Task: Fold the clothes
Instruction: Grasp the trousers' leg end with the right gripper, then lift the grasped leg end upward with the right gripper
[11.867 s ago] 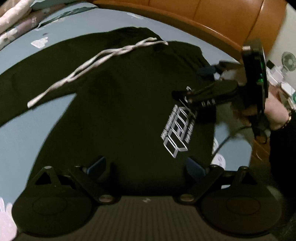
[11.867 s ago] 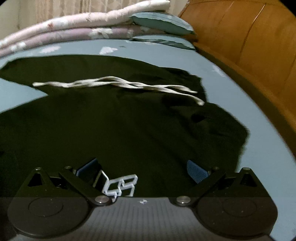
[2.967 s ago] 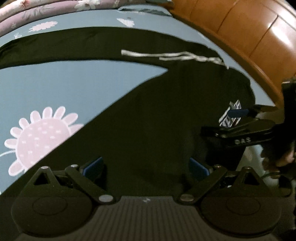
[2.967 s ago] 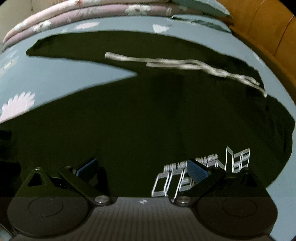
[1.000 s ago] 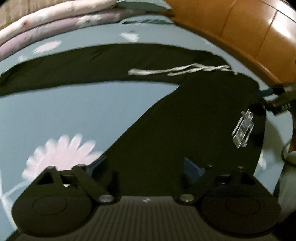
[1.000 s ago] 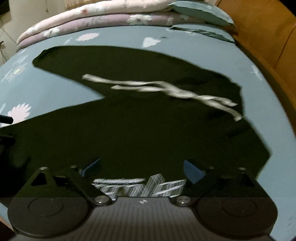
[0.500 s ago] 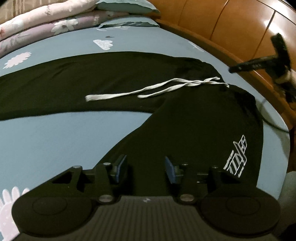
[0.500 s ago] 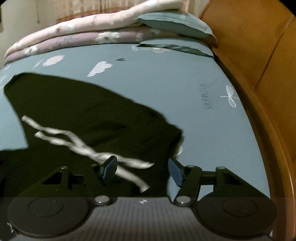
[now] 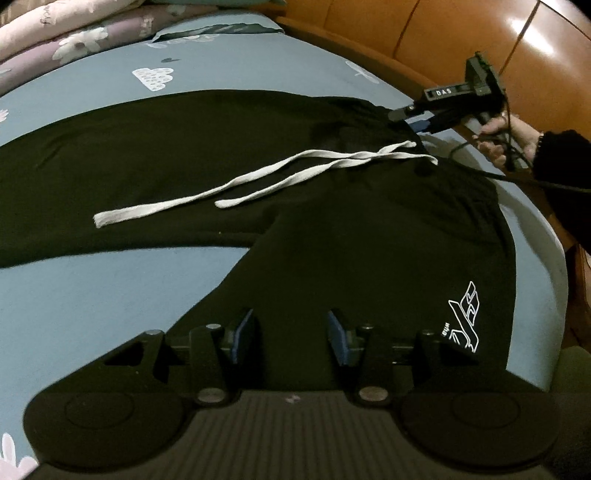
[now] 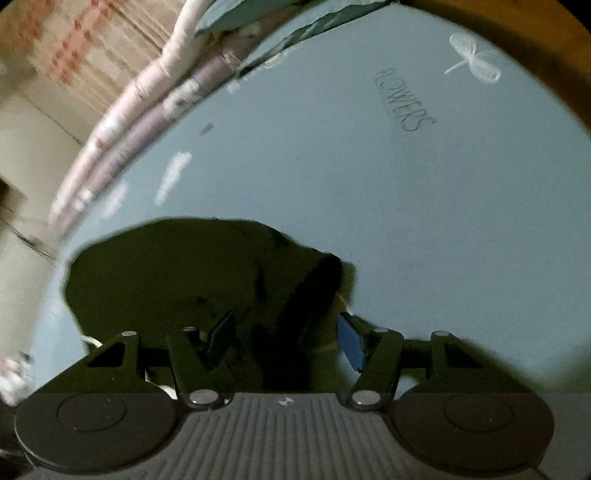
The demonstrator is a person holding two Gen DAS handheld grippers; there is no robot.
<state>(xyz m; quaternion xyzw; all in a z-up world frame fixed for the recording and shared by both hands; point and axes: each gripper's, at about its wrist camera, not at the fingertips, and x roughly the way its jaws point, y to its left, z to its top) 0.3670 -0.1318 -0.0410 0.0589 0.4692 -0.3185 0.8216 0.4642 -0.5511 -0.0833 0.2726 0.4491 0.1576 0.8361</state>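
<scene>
The left gripper (image 9: 291, 334) hovers with fingers part-open and empty above the near leg of the black cotton drawstring trousers (image 9: 369, 240). The right gripper (image 10: 284, 339) has its fingers part-open astride the waistband corner, apparently to lift it. The trousers lie spread on the blue printed bedsheet (image 9: 92, 288), legs splayed apart.

Quick count from where I'm standing: one pair of black pants (image 9: 332, 229) spread on the one blue bedsheet (image 9: 92, 295), with two white drawstring ends (image 9: 258, 181) lying across the pants. One white logo (image 9: 463, 321) near the pants' waist. Two grippers: left gripper (image 9: 290, 332) over the pants, right gripper (image 9: 415, 120) at the waistband. One hand (image 9: 509, 133) in view. Two folded quilts (image 9: 55, 33) stacked beyond the pants.
</scene>
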